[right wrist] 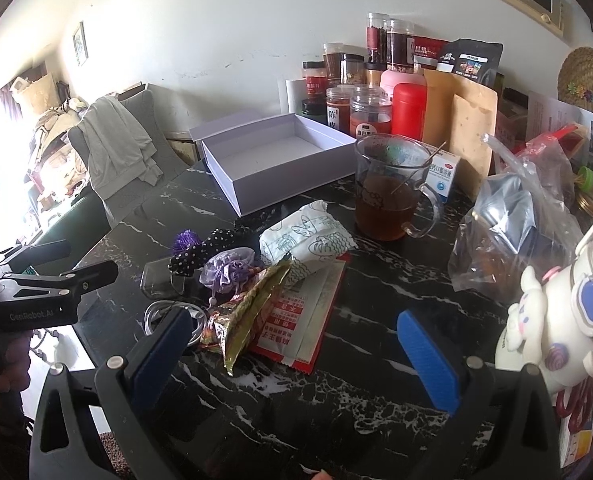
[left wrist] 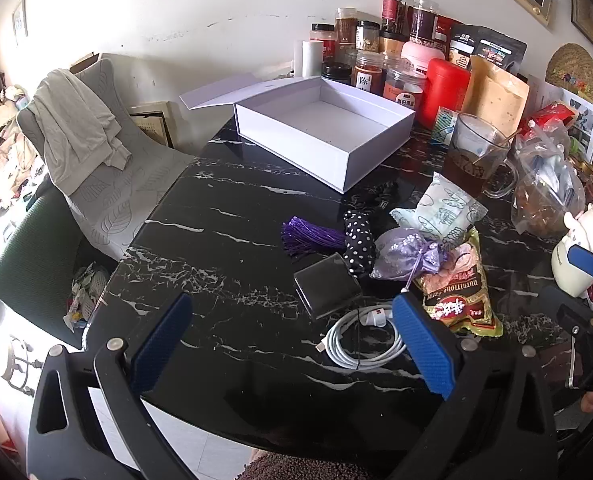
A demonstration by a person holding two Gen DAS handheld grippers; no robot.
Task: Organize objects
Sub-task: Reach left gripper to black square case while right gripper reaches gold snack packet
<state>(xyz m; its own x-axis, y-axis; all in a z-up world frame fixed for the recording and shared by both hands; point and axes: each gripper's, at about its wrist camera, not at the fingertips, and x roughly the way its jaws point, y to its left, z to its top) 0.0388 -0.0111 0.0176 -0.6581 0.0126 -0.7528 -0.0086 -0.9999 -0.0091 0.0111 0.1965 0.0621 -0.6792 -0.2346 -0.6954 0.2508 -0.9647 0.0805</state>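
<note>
An open, empty white box (left wrist: 324,128) (right wrist: 274,160) sits at the back of the black marble table (left wrist: 224,240). In front of it lies a cluster: purple tassel (left wrist: 310,236), polka-dot pouch (left wrist: 359,244), lavender sachet (left wrist: 406,256) (right wrist: 228,270), small black case (left wrist: 328,285), white coiled cable (left wrist: 362,338), snack packet (left wrist: 458,286) (right wrist: 244,314), white patterned pack (left wrist: 442,210) (right wrist: 306,236), red-white packet (right wrist: 310,320). My left gripper (left wrist: 292,344) is open and empty near the table's front edge, short of the cable. My right gripper (right wrist: 300,350) is open and empty over the packets.
Jars, a red canister (left wrist: 444,92) and pouches line the back wall. A glass mug of tea (right wrist: 388,196) stands right of the box. A plastic bag (right wrist: 512,224) and a white toy bottle (right wrist: 564,312) are at right. A chair with cloth (left wrist: 80,136) stands left.
</note>
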